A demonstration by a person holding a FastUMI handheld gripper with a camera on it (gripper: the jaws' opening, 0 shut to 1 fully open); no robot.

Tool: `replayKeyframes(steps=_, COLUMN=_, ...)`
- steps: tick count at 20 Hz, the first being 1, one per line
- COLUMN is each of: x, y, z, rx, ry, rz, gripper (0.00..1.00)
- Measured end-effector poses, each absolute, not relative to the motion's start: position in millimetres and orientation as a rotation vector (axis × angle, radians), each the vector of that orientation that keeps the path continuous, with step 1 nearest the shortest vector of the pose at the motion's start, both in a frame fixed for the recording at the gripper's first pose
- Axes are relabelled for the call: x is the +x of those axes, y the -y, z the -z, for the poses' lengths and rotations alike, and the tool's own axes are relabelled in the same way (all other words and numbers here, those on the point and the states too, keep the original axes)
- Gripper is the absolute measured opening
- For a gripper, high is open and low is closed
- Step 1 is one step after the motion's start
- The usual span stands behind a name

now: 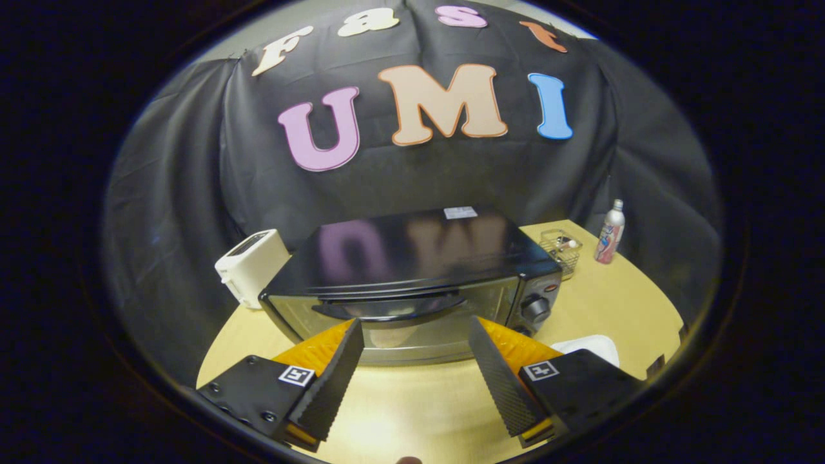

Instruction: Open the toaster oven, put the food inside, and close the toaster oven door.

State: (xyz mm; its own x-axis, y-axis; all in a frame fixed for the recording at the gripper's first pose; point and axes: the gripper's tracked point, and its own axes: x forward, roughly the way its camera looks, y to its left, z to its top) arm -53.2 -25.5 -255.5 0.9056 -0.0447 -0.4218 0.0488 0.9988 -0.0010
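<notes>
A black toaster oven (412, 258) stands on the yellow table (619, 303), its glass door (387, 316) shut with a dark handle (390, 307) across the top of the door. My gripper (412, 328) hovers above the table just in front of the door, open, with nothing between its fingers. The two ribbed fingertips (341, 367) frame the lower part of the door. A white plate (593, 348) lies to the right, mostly hidden behind the right finger; I cannot tell what is on it.
A white pop-up toaster (251, 265) sits to the left of the oven. Behind the oven on the right are a small wire basket (559, 250) and a spray bottle (610, 232). The oven's knob (536, 308) is on its right front.
</notes>
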Motion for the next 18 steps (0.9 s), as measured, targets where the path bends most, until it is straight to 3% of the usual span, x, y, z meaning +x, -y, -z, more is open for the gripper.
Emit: replayKeyframes(steps=18, x=-35.3, y=34.1, z=-56.4, rx=-0.099, ry=0.018, rz=0.028, gripper=1.00)
